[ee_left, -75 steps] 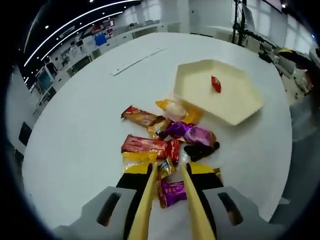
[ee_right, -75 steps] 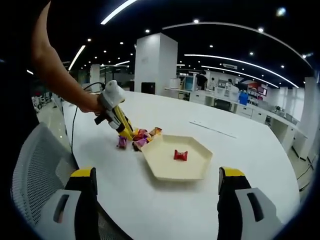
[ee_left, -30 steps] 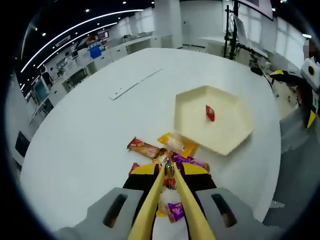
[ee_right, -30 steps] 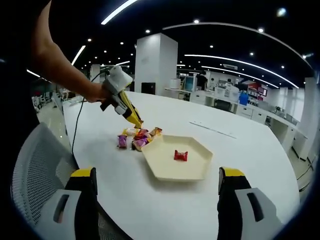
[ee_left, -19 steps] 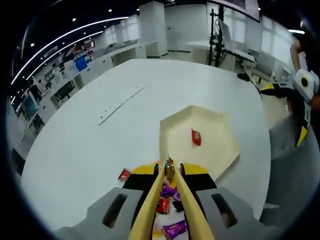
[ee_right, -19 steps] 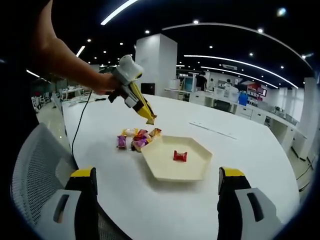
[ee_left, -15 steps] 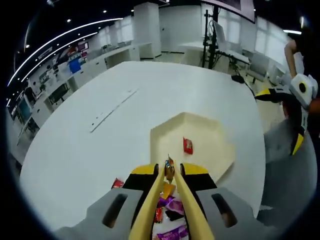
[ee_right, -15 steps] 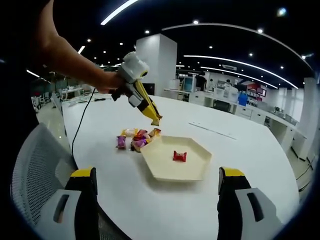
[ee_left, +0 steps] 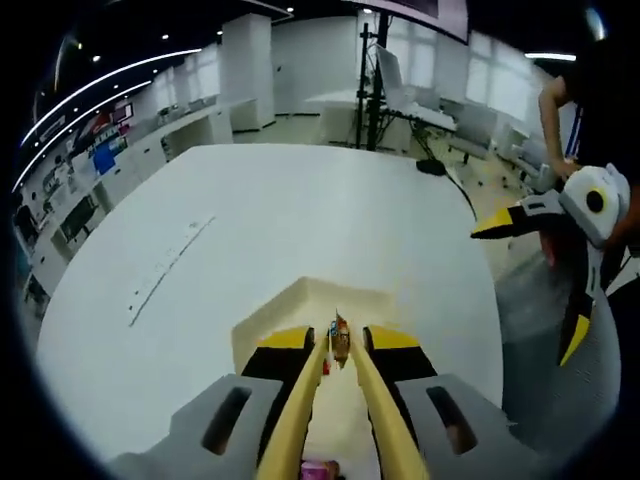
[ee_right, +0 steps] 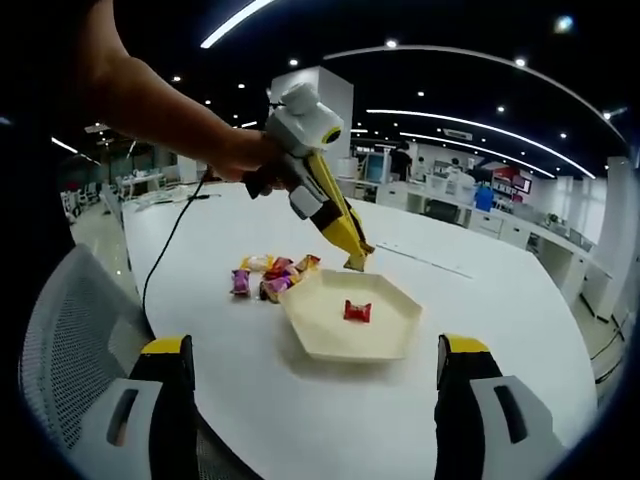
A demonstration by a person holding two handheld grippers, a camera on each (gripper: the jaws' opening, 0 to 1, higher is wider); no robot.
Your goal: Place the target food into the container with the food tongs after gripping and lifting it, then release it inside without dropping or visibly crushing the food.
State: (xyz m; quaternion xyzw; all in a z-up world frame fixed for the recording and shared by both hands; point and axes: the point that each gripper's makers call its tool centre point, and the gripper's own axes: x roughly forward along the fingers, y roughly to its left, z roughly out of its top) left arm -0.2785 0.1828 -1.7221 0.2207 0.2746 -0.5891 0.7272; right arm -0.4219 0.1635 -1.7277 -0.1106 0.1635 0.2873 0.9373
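Yellow tongs on the left gripper are clamped on a small candy, held directly above the hexagonal tray; the right gripper is seen open, well apart.

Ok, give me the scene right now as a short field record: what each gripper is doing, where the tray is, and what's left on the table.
left gripper: yellow tongs shut on a small wrapped candy, held in the air over the tray
right gripper: jaws wide apart, holding nothing, back from the table edge
container: cream hexagonal tray on the white round table
in tray: one red wrapped candy
on table: pile of mixed wrapped snacks beside the tray
release: not yet done
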